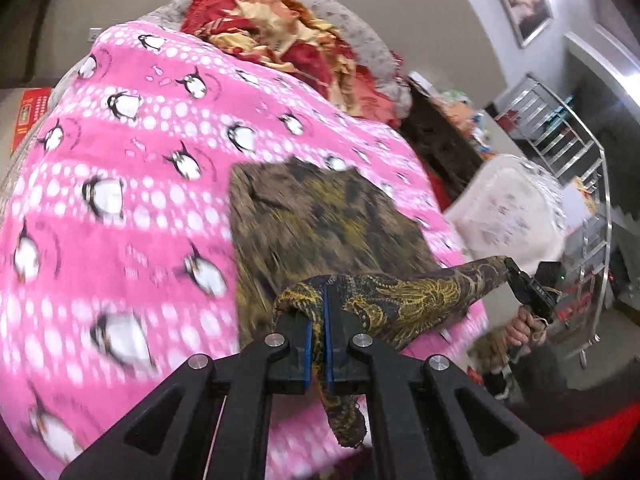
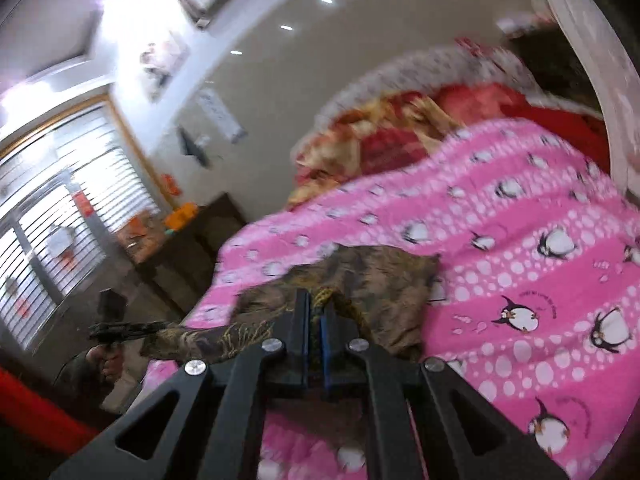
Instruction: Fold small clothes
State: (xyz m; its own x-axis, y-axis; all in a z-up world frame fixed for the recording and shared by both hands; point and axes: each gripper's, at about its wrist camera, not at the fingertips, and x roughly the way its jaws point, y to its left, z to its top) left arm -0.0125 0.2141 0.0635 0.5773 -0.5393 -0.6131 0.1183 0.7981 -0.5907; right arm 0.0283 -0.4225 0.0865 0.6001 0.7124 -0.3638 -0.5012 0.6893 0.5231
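A small brown garment with a yellow pattern (image 1: 320, 216) lies partly on the pink penguin blanket (image 1: 132, 184), its near edge lifted off it. My left gripper (image 1: 319, 300) is shut on one corner of that edge, cloth bunched between the blue pads. The edge stretches taut to the right, where my right gripper (image 1: 516, 274) pinches the other corner in a person's hand (image 1: 524, 328). In the right wrist view the right gripper (image 2: 316, 300) is shut on the garment (image 2: 380, 276), and the left gripper (image 2: 106, 330) holds the far corner at lower left.
A red and gold quilt (image 1: 280, 36) is heaped at the far end of the bed. A dark cabinet (image 1: 440, 132), a white bundle (image 1: 512, 208) and a metal rack (image 1: 572, 152) stand to the right of the bed. A window with blinds (image 2: 52, 184) fills the left wall.
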